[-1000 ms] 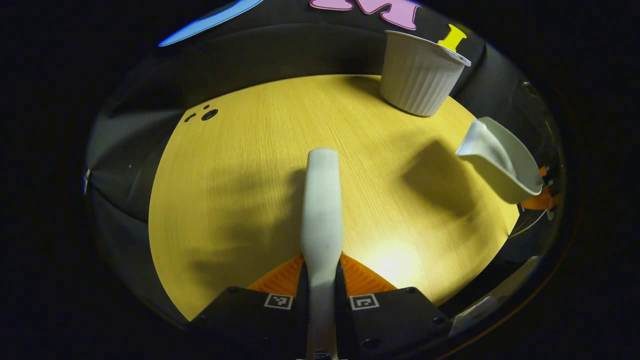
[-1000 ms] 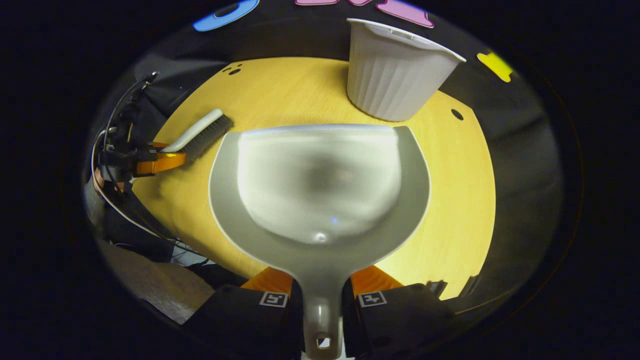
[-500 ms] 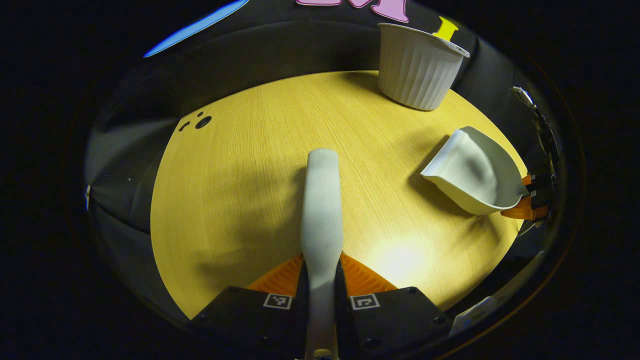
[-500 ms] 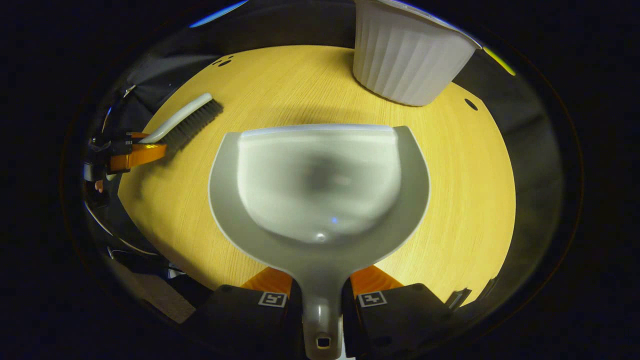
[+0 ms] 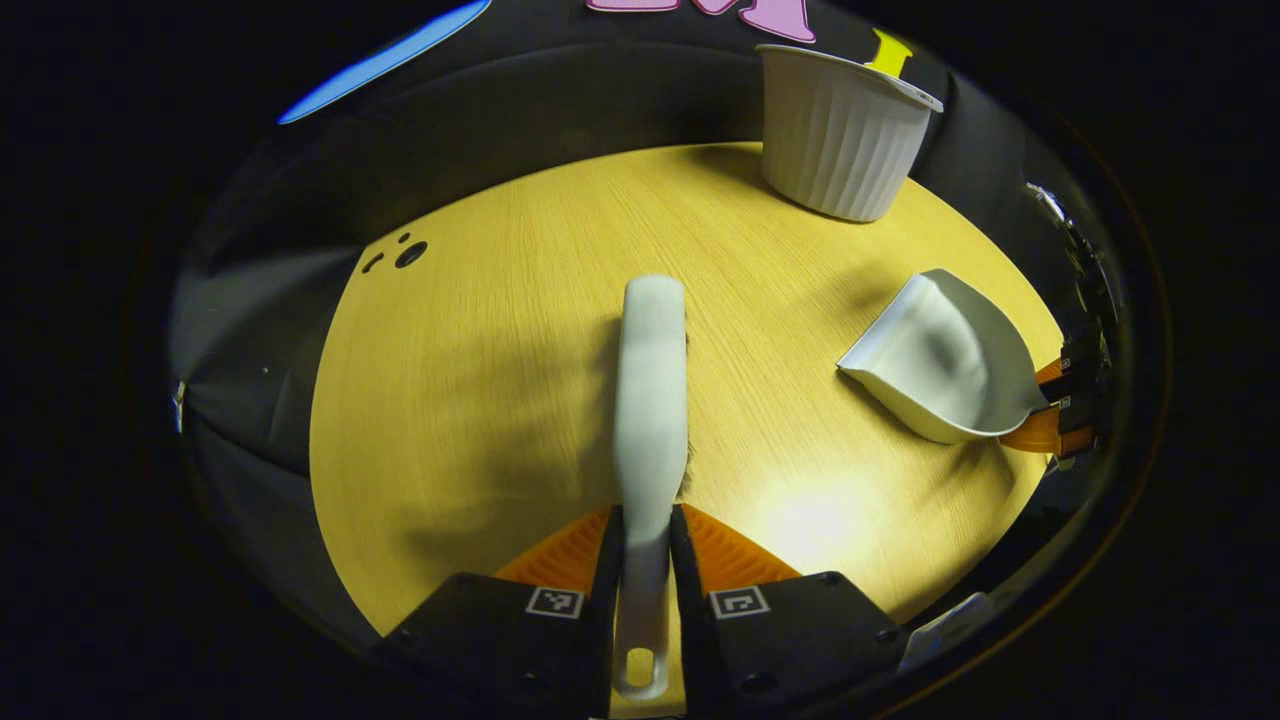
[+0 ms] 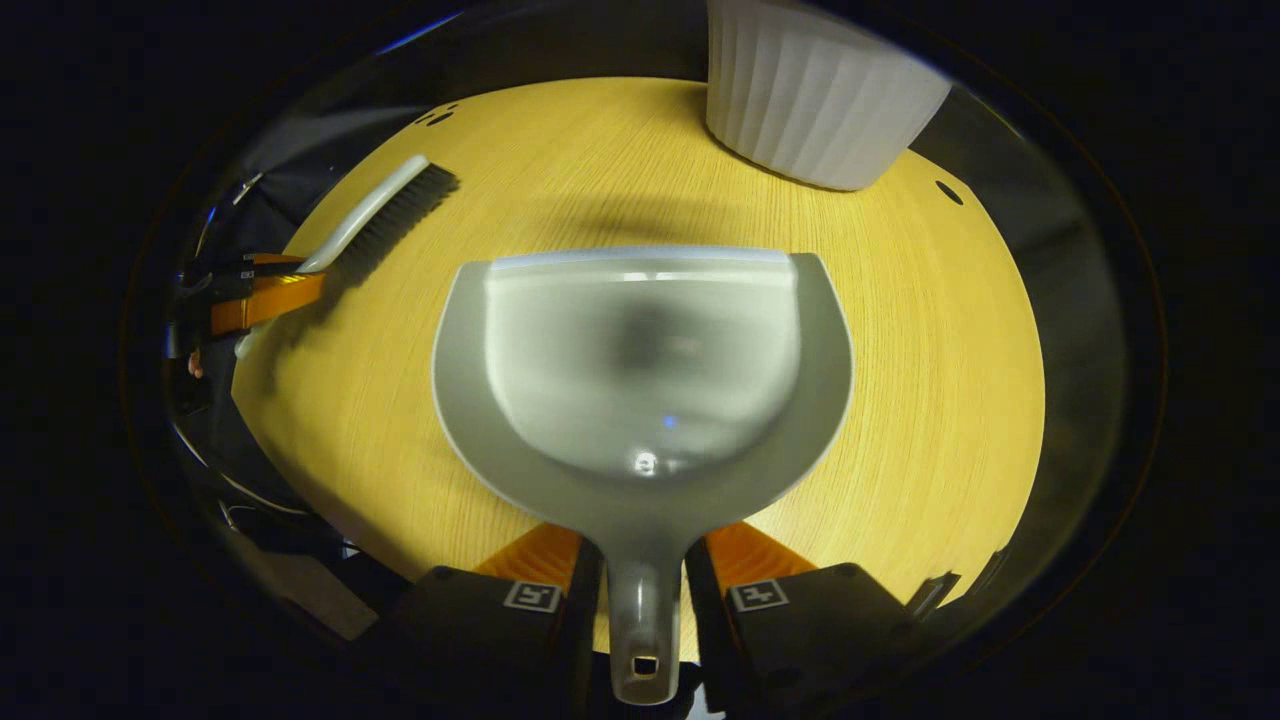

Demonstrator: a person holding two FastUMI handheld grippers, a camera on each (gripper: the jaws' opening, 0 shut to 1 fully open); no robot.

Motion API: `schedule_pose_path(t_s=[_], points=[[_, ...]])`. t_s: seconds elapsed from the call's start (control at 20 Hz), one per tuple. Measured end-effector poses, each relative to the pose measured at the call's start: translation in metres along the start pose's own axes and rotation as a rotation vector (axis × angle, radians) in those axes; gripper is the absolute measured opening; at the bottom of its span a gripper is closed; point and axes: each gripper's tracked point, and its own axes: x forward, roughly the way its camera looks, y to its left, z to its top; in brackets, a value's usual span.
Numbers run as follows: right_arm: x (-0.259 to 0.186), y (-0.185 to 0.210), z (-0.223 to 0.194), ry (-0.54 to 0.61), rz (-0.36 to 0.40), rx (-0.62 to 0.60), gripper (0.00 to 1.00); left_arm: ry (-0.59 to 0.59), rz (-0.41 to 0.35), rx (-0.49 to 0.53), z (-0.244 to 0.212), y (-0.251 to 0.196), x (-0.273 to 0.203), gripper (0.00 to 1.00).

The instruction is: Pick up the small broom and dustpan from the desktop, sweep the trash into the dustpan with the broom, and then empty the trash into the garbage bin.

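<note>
Overhead-lit wooden desktop (image 5: 500, 330), dark booth wall (image 5: 560, 110)

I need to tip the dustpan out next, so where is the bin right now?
The bin stands at the table's far edge, just beyond the dustpan and to its right in the right gripper view.

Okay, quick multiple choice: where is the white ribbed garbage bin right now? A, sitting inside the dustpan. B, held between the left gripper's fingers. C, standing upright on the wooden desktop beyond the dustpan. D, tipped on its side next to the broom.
C: the garbage bin stands upright on the desktop past the front edge of the dustpan, apart from the broom.
</note>
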Motion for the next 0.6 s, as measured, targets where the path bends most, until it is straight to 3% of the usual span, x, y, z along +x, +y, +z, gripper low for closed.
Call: schedule_pose_path(t_s=[0.05, 0.1, 0.3, 0.35, 0.4, 0.45, 0.5, 0.55, 0.6], points=[[0.0, -0.002, 0.001, -0.004, 0.006, 0.013, 0.49, 0.004, 0.006, 0.01, 0.0, 0.001, -0.001, 0.27], [-0.004, -0.002, 0.002, -0.003, 0.014, 0.024, 0.46, 0.002, 0.012, 0.015, 0.001, 0.001, -0.002, 0.33], [-0.031, -0.001, 0.003, -0.04, 0.044, 0.057, 0.47, -0.031, 0.047, 0.02, 0.004, 0.007, -0.011, 0.38], [-0.041, -0.002, 0.003, -0.061, 0.047, 0.06, 0.46, -0.045, 0.055, 0.023, 0.006, 0.008, -0.018, 0.39], [-0.051, -0.003, 0.005, -0.083, 0.051, 0.06, 0.51, -0.058, 0.069, 0.031, 0.007, 0.009, -0.03, 0.39], [-0.061, -0.005, 0.006, -0.107, 0.051, 0.059, 0.45, -0.075, 0.079, 0.037, 0.009, 0.009, -0.04, 0.39], [-0.072, -0.007, 0.008, -0.135, 0.047, 0.056, 0.45, -0.095, 0.085, 0.036, 0.012, 0.007, -0.05, 0.32], [-0.081, -0.009, 0.011, -0.166, 0.048, 0.054, 0.45, -0.117, 0.088, 0.026, 0.015, 0.005, -0.059, 0.39], [-0.092, -0.009, 0.015, -0.202, 0.051, 0.054, 0.45, -0.144, 0.09, 0.01, 0.02, 0.003, -0.068, 0.39]])
